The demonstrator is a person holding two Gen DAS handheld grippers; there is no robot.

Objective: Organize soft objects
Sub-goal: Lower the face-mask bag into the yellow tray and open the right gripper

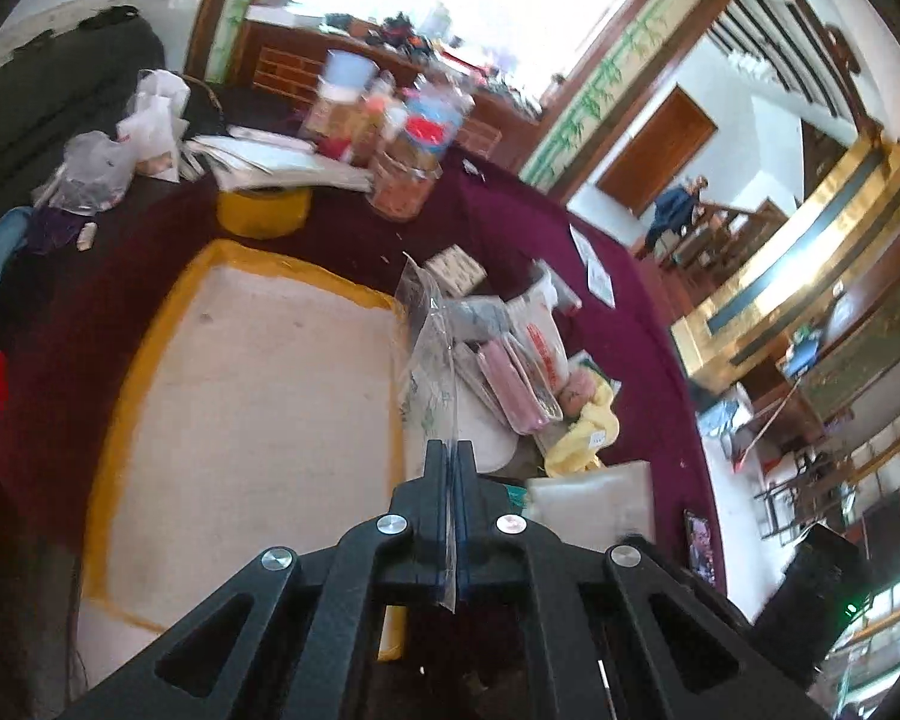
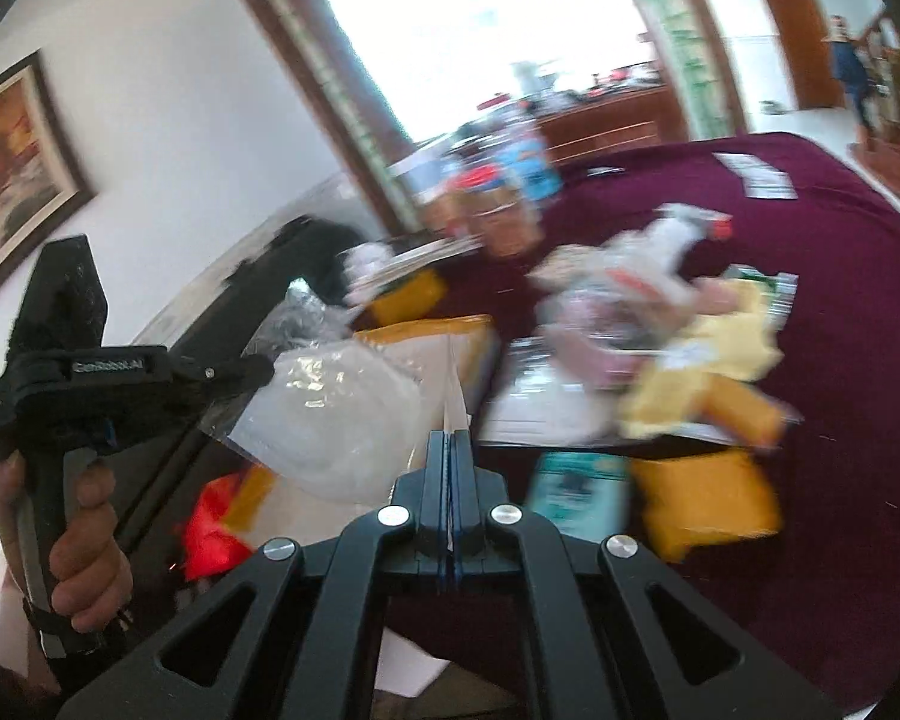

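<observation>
I am clamping my left tongs (image 1: 449, 450) on a clear plastic bag (image 1: 432, 348) above the desk's (image 1: 618, 324) yellow-edged tray (image 1: 252, 384), right tongs (image 2: 448, 441) closed on a thin edge; slick film may be slipping.

We count two grippers (image 1: 449, 450) (image 2: 448, 441), one yellow-rimmed tray (image 1: 150, 348), one yellow towel (image 1: 588, 426), two white cards (image 1: 594, 264)

Surface (image 1: 624, 324) covered in maroon cloth. On it: yellow-rimmed tray (image 1: 252, 396), pile of packaged soft goods (image 1: 510, 360), yellow towel (image 1: 588, 426), jars (image 1: 402, 174), stacked papers (image 1: 270, 162), plastic bags (image 1: 90, 174).
</observation>
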